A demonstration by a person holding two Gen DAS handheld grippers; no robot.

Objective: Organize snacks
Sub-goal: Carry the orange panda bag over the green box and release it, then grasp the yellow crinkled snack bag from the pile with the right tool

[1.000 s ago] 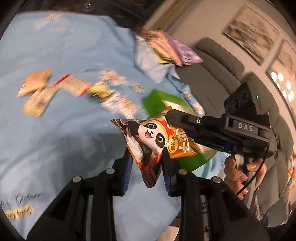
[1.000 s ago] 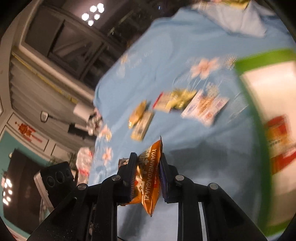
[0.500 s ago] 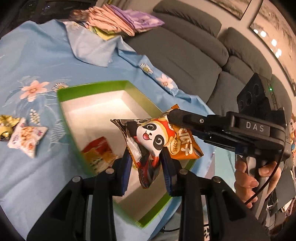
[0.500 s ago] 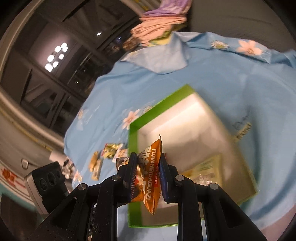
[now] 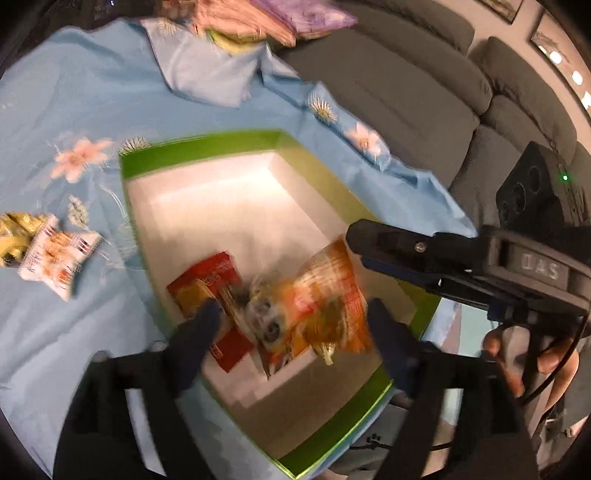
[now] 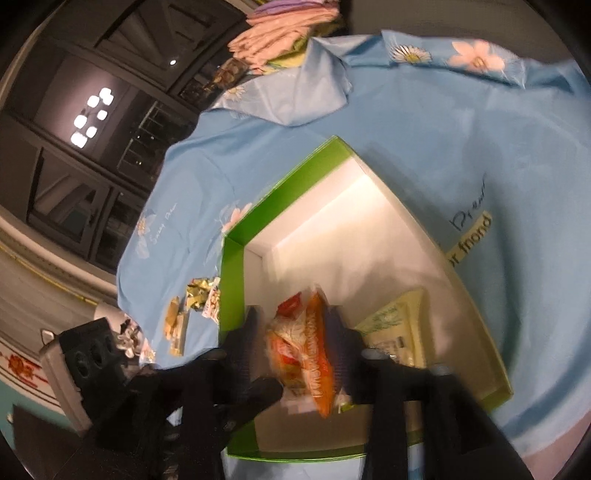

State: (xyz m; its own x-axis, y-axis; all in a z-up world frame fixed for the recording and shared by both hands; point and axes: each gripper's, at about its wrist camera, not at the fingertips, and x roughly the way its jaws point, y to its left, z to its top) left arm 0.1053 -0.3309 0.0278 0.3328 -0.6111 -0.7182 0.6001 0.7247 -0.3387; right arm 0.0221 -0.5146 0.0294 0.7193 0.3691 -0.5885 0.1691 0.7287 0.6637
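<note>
Panda snack bag: orange packet [image 5: 314,306], blurred, over the near part of the green box [image 5: 199,151], between the spread fingers of the left gripper [image 5: 291,325] without touching either.
Left gripper: fingers wide apart, holding nothing; the left fingertip [image 5: 207,317] overlaps the red packet [image 5: 210,277] in this view.
Right gripper: in its own view [image 6: 295,332] the fingers stand close on either side of the same orange bag [image 6: 317,350]; blur hides whether they pinch it, so I cannot tell. From the left wrist view it reaches in from the right, its tip [image 5: 369,236] just right of the bag's far edge.
Box contents: red packet on the white floor left of the orange bag; pale yellow-green packet [image 6: 399,325] at the right side in the right wrist view.
Outside the box: white-and-orange packet [image 5: 59,254] and gold packet [image 5: 14,236] on the blue flowered cloth [image 5: 92,92], left of the box.
Surroundings: grey sofa [image 5: 406,92] far right; folded pink and purple cloths [image 5: 280,18] at the far edge.
Obstructions: none seen between bag and box floor.
</note>
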